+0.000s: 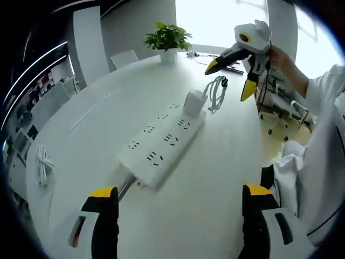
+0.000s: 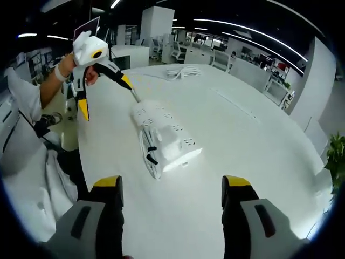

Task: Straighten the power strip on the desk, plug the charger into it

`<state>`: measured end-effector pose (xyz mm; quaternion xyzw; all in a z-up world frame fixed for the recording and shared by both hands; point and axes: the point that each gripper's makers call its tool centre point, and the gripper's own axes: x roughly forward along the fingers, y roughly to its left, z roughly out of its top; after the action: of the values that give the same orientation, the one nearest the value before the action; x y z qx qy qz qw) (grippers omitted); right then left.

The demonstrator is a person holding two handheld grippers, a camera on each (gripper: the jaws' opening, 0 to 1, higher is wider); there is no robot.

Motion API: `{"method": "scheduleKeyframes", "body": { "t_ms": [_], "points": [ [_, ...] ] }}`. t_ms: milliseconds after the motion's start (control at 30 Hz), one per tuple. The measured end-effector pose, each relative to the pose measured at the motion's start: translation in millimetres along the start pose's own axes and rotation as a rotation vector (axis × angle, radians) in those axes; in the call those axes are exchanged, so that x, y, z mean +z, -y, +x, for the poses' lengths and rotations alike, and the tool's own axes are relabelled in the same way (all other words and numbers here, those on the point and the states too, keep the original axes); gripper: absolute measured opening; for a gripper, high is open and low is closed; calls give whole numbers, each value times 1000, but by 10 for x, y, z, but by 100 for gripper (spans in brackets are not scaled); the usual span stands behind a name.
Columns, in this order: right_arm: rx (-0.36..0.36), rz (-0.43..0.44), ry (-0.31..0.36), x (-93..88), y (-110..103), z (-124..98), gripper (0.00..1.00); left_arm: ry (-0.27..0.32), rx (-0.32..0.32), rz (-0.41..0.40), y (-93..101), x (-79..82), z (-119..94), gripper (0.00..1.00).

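A white power strip lies on the white table, running away from my left gripper, whose jaws stand open just short of its near end. A white charger stands upright on the strip's far end, seemingly seated in a socket, with its coiled white cable beside it. My right gripper hangs open above the table edge, held by a hand. In the right gripper view the power strip carries the charger at its near end, the cable alongside. My right gripper is open, and the left gripper is open beyond the strip.
A potted plant stands at the table's far end. A second coiled white cable lies near the left edge, also visible as a cable coil. A person's white sleeve is at the right. Office desks and chairs surround the table.
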<state>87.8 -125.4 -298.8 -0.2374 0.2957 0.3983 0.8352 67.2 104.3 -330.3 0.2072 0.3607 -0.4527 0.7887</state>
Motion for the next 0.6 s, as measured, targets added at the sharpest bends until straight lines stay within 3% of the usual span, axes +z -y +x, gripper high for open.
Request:
{"method": "scheduleKeyframes", "body": {
  "t_ms": [467,600],
  "points": [
    [-63,-13,-24,-149,47,-144,68,-10,28,2,74,-105,-131,95],
    [-73,-1,-25,-173,43,-194,68,-42,37,12,92,-194,-172,92]
  ]
}}
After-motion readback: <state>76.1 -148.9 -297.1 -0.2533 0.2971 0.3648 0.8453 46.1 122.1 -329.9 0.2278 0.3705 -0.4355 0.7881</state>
